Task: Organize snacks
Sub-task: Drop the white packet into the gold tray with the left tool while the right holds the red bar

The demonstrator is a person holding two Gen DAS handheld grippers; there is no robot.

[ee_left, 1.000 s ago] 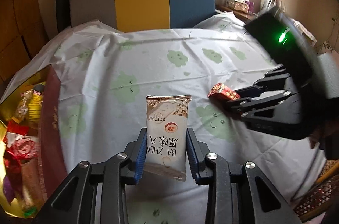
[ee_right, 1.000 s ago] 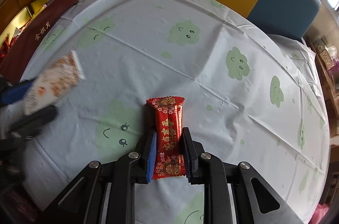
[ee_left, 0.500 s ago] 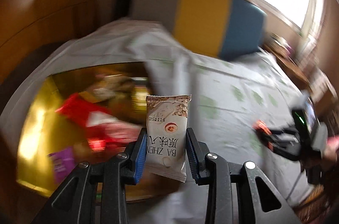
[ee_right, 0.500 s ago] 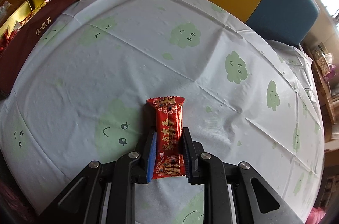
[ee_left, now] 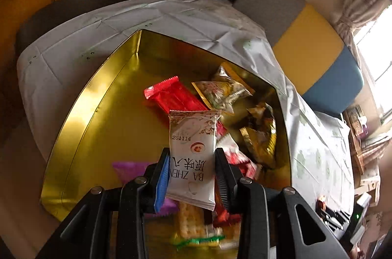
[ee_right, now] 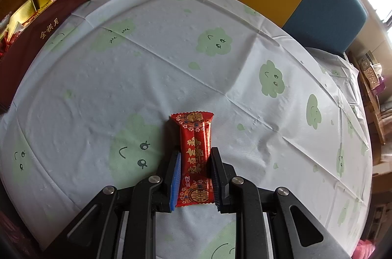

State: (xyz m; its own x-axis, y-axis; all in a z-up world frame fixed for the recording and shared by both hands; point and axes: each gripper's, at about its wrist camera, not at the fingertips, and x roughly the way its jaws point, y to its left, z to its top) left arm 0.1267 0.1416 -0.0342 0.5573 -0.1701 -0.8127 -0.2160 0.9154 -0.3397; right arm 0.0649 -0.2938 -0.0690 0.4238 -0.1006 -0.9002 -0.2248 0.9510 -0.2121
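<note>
Holding now: the left claw is clenched on a white rectangular plastic snack packet and hangs over the shallow gold metal tin, probably so the packet can fall inside.
Tin contents: a long red foil wrapper, a gold-and-clear nut pouch and a purple wrapper lie there; the lowest items are blurred, so I cannot name them.
Right claw: the right claw grips a narrow red foil candy bar above the bench with the white cloud-print cloth.
Distance: the dark red box lid at the tin sits well apart to the left, so this bar seems to wait for its turn.
</note>
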